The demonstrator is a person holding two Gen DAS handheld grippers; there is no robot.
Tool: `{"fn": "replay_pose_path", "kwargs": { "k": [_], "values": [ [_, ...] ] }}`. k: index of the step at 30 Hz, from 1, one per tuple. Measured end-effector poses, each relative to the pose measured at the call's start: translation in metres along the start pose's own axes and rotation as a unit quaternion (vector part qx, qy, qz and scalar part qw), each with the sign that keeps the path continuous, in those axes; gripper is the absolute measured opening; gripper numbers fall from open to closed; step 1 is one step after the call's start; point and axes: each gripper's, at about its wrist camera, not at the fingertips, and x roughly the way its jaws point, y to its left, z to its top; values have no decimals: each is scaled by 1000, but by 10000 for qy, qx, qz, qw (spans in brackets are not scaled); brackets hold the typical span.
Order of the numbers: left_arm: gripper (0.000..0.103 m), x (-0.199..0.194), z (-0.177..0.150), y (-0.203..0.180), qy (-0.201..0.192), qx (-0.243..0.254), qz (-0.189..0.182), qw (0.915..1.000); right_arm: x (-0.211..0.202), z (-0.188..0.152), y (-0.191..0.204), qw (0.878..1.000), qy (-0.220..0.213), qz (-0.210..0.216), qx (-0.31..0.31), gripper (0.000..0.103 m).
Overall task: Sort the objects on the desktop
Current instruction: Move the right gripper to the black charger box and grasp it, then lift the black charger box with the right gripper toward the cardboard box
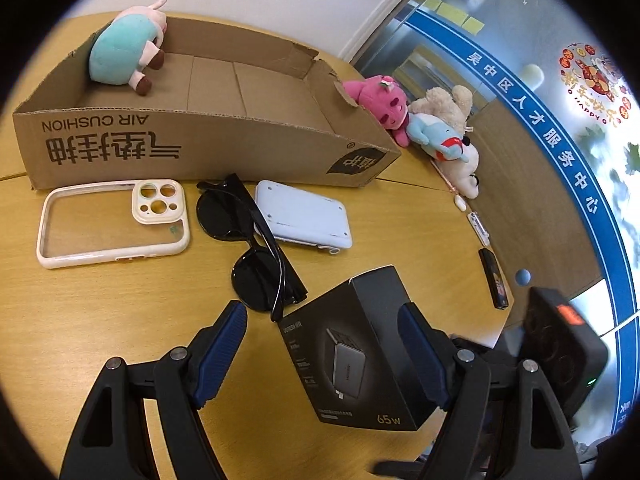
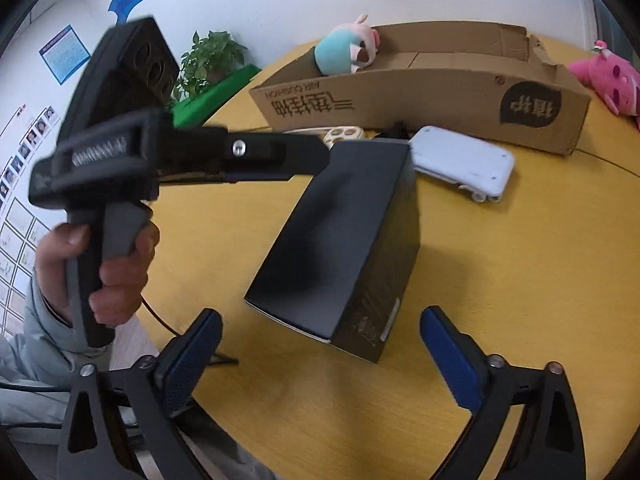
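Observation:
A black charger box lies on the yellow round table. My left gripper is open and straddles it: the right pad is at the box's side, while the left pad stands apart from it. In the right wrist view the same box lies just ahead of my open right gripper, with nothing between its fingers. A person's hand holds the left gripper's handle there. An open cardboard box at the back holds a teal and pink plush.
In front of the cardboard box lie a clear phone case, black sunglasses and a pale blue device. Pink and beige plush toys sit to its right. Small items line the table's right edge.

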Motion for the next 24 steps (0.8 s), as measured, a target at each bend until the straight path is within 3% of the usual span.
{"fn": "replay_pose_path", "kwargs": {
  "k": [1,3,4,12,14,17,19,24],
  "values": [
    [78,-1,0,1,-6,4,-37,10000,6,-1,1,10000,3,-36,-30,78],
    [78,-1,0,4,19,-17,-101,9999,12,-1,-1,9998,-29,-181,-35,65],
    [78,-1,0,6,24,-17,-99,9999,14,-1,-3,9998,-52,-207,-51,63],
    [78,-7,7,16,-10,293,-242,9993,4,-7,-18,9965,231,408,-687,56],
    [78,-3,10,16,111,494,-449,9977,-2,-8,-27,9934,411,505,-945,56],
    [78,14,15,10,436,851,-670,9932,-7,-11,-41,9881,734,237,-1328,56],
    [79,24,16,9,604,1046,-1001,9876,-10,-8,-51,9894,725,45,-1261,57],
    [78,37,15,8,753,1177,-1547,9780,-13,-12,-63,9931,419,578,-934,58]
  ]
}}
